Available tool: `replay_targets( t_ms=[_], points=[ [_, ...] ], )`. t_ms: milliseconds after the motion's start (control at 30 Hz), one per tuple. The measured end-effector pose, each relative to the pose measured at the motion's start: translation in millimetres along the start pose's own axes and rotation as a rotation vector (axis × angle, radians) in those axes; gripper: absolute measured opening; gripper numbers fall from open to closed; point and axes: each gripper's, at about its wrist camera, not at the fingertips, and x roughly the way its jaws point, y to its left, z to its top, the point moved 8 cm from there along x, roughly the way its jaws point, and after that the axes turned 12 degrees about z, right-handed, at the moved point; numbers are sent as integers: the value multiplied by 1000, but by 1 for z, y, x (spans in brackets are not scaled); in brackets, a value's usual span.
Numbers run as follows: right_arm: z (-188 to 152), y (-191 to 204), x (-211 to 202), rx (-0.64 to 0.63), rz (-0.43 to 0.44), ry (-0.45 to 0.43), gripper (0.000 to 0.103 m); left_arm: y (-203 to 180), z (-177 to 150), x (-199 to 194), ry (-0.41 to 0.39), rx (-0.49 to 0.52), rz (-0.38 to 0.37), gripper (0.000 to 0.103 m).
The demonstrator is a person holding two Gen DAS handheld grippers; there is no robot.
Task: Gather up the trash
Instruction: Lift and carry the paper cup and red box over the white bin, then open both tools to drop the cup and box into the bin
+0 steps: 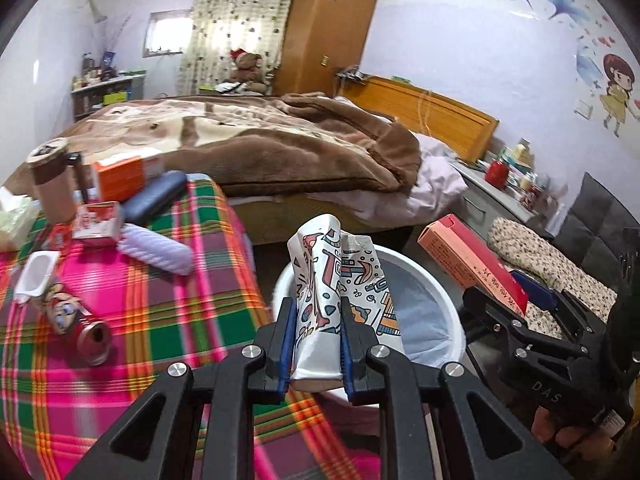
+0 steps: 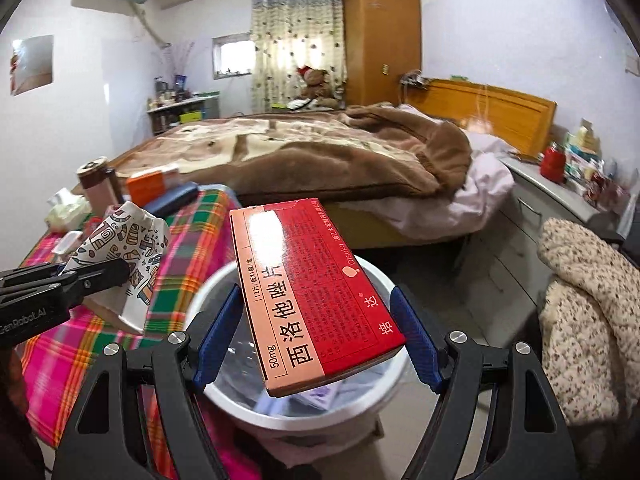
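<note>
My left gripper [image 1: 317,308] is shut on a crumpled paper cup [image 1: 320,264] printed with coloured doodles. It holds the cup over the near rim of a white trash bin [image 1: 424,276] with a pale liner. My right gripper [image 2: 316,296] stands wide, its blue pads pressed on the sides of a red and pink medicine box [image 2: 308,280]. The box hangs tilted above the bin [image 2: 208,288]. In the right wrist view the left gripper [image 2: 100,276] and its cup [image 2: 136,248] show at the left, over the table's edge.
Left of the bin, a plaid-covered table [image 1: 160,320] carries a lying drink can [image 1: 80,320], a lilac ribbed bottle [image 1: 156,248], an orange box [image 1: 120,176], a dark case [image 1: 156,200] and a brown tumbler [image 1: 52,184]. A bed [image 1: 260,140] lies behind. A chair with a spotted fleece [image 2: 580,300] stands right.
</note>
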Motion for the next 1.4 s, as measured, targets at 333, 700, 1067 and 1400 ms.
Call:
replay_targets(
  t_ms=[333,700,1067,1400],
  points=[
    [-21,-31,17,51,-45,81,77,-37,-6,43,58,79,0,20],
    [-32,-45,36,45,-53,161,78,-49,-11,78,119,114,5,20],
    [-34,-47,32,74,-44,154,78,-33,-7,69,91,75,20,50],
    [-15,-31,17,64,-27,86,78,-14,0,42,40,47,34,50]
  ],
)
